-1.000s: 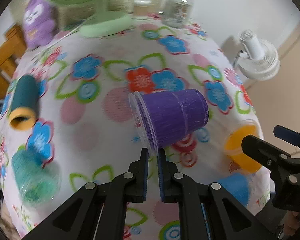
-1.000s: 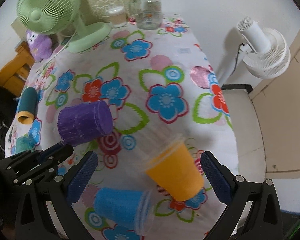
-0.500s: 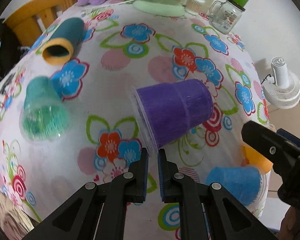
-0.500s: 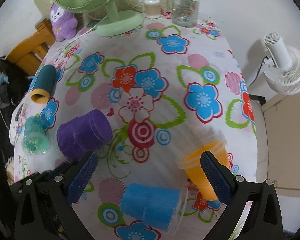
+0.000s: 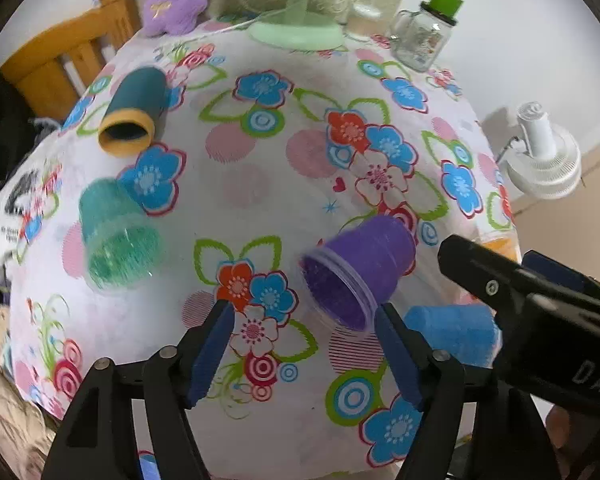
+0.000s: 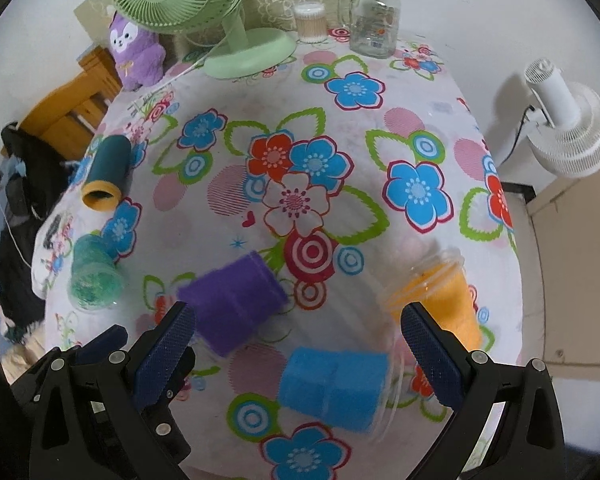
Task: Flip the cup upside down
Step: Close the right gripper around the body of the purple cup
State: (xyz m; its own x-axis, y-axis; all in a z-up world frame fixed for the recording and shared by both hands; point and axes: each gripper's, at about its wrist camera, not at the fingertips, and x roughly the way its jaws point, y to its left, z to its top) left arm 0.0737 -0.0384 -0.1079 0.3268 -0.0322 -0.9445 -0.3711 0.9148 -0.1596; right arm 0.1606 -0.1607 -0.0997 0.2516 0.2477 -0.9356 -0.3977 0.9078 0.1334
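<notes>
Left gripper point(image 5: 304, 326) jaws stood apart, empty; purple cup point(image 5: 360, 276) lay tilted on the floral tablecloth point(image 5: 260, 184) near my right finger. Right gripper point(image 6: 296, 340) also apart

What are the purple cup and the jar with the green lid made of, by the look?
Purple cup: likely thin clear plastic with a fuzzy purple lining or sleeve; the rim looks see-through, the body matte and fibrous. Motion blur leaves that open.
Jar: clear glass by its look, glossy and transparent, with a moulded handle.
</notes>
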